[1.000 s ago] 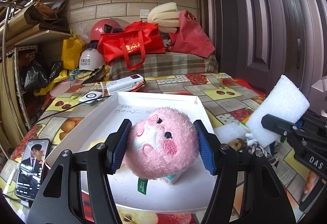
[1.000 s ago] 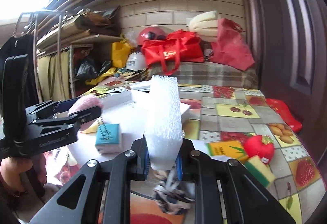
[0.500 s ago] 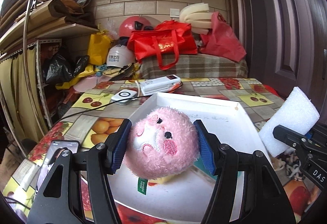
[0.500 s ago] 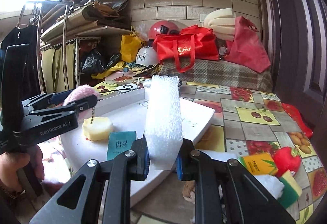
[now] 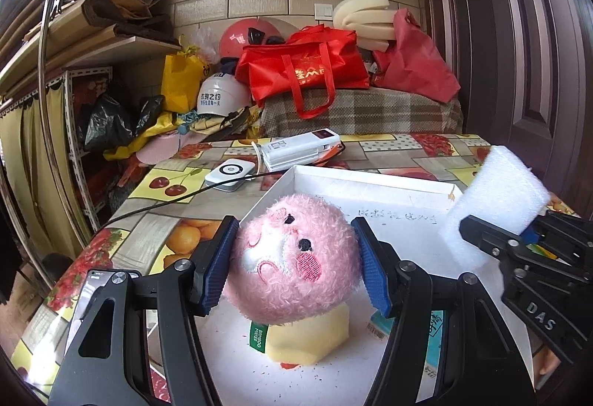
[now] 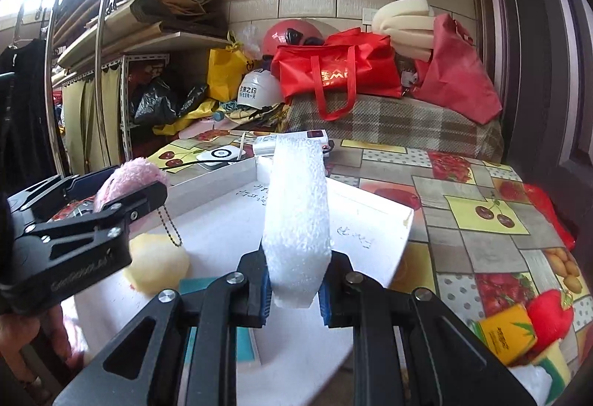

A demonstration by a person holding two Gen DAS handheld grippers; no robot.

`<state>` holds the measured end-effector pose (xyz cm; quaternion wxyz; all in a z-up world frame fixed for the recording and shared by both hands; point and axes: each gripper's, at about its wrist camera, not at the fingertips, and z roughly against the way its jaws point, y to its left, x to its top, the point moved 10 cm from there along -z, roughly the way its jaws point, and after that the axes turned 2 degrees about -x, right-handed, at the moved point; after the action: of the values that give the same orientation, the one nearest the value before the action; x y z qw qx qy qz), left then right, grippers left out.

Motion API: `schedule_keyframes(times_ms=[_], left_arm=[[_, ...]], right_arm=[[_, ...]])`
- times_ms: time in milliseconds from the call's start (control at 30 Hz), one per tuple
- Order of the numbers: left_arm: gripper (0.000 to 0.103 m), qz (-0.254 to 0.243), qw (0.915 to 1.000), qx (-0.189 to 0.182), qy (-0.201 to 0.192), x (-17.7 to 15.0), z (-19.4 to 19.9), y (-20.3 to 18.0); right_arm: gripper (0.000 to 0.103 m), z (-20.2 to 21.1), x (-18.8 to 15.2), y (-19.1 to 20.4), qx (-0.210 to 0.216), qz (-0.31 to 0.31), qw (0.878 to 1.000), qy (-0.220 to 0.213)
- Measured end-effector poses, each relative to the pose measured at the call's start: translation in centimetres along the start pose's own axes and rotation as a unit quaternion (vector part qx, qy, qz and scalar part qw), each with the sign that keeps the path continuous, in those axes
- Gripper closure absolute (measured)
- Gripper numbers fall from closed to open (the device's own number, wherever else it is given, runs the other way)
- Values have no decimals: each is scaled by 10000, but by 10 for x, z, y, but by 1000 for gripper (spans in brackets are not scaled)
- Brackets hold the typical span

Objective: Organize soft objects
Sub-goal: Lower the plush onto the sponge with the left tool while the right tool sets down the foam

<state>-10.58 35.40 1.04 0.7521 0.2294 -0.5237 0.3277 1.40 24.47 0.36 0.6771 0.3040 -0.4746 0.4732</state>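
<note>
My left gripper is shut on a pink plush ball with a stitched face, held just above a yellow sponge in the white tray. My right gripper is shut on a white foam block that stands upright over the tray. The foam block also shows at the right of the left wrist view. The plush and the left gripper show at the left of the right wrist view. A teal packet lies in the tray.
A red plush strawberry, a yellow box and a sponge lie on the fruit-print tablecloth right of the tray. A power bank, a white puck device and a cable lie behind it. A phone lies at the left.
Both grippers have moved closer over the tray with their loads. The plush now hangs over the yellow sponge, and the foam block has come above the tray's middle.
</note>
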Motion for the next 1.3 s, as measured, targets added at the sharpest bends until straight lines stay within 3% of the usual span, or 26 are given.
schedule_keyframes(times_ms=[300, 367, 400, 433, 500, 567, 767, 900, 1300], left_arm=[[39, 91, 9996, -158, 235, -1, -11, 1], [31, 68, 9994, -157, 291, -2, -13, 0], [26, 68, 9995, -117, 287, -2, -13, 1], [12, 68, 9996, -55, 259, -2, -12, 3], [5, 59, 9998, 156, 109, 1, -6, 6], [1, 105, 9993, 363, 2, 3, -1, 11], [1, 155, 9989, 429, -57, 3, 1, 15], [1, 166, 9988, 448, -127, 3, 4, 16], [1, 301, 9982, 498, -174, 3, 6, 23]], right_arm=[[83, -8, 0, -3, -96, -74, 9998, 129], [82, -7, 1, -3, -165, -50, 9998, 106], [70, -6, 1, -4, -218, -42, 9997, 87], [45, -7, 3, -4, -255, -49, 9996, 69], [20, -3, 4, -10, -347, -143, 9993, -32], [19, 0, 6, -14, -292, -261, 9992, -112], [16, 0, 8, -13, -286, -233, 9992, -172], [0, 2, 9, -14, -270, -261, 9991, -218], [0, 6, 10, -14, -263, -253, 9988, -327]])
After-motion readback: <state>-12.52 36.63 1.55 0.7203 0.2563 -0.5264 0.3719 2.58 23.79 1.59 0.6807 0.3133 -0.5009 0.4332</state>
